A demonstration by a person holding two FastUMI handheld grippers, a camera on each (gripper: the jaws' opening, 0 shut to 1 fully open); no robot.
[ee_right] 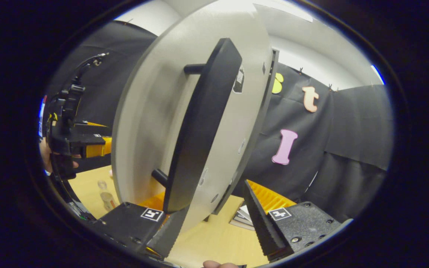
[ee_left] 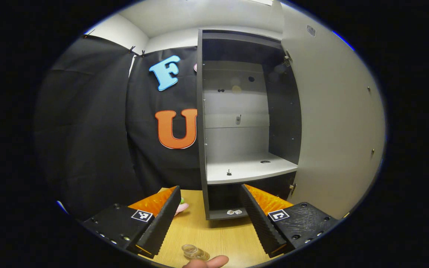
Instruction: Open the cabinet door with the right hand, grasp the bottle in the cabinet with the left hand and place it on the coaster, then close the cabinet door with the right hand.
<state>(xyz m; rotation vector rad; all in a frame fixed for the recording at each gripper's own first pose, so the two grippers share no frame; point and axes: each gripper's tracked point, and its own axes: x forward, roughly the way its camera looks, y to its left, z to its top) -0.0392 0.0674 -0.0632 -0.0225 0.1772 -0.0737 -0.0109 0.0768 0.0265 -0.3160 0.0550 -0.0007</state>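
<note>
1. In the left gripper view the cabinet (ee_left: pixel 244 123) stands open at the centre of the frame, its pale shelf (ee_left: pixel 250 169) bare apart from small fittings.
2. The cabinet door (ee_left: pixel 333 123) is swung wide and fills the right side of that view, hinges showing along its inner edge.
3. The left gripper (ee_left: pixel 210 217) sits at the bottom of the frame with its jaws spread wide and nothing between them, above the wooden table (ee_left: pixel 214 230).
4. The bottle (ee_left: pixel 194 252) shows at the very bottom centre of the left gripper view, seen from above as a clear round top, standing on the table just under the gripper; a fingertip (ee_left: pixel 207 262) lies just below it.
5. In the right gripper view the bottle (ee_right: pixel 106 197) stands upright at lower left on the table, in front of the door.
6. The right gripper (ee_right: pixel 214 219) is at the bottom of its view, jaws spread either side of the door's lower edge; the dark bar handle (ee_right: pixel 203 126) runs up the frame's centre.
7. The coaster cannot be made out.
8. The left gripper (ee_right: pixel 88 145) and its holding hand (ee_right: pixel 47 156) appear at the left edge.
</note>
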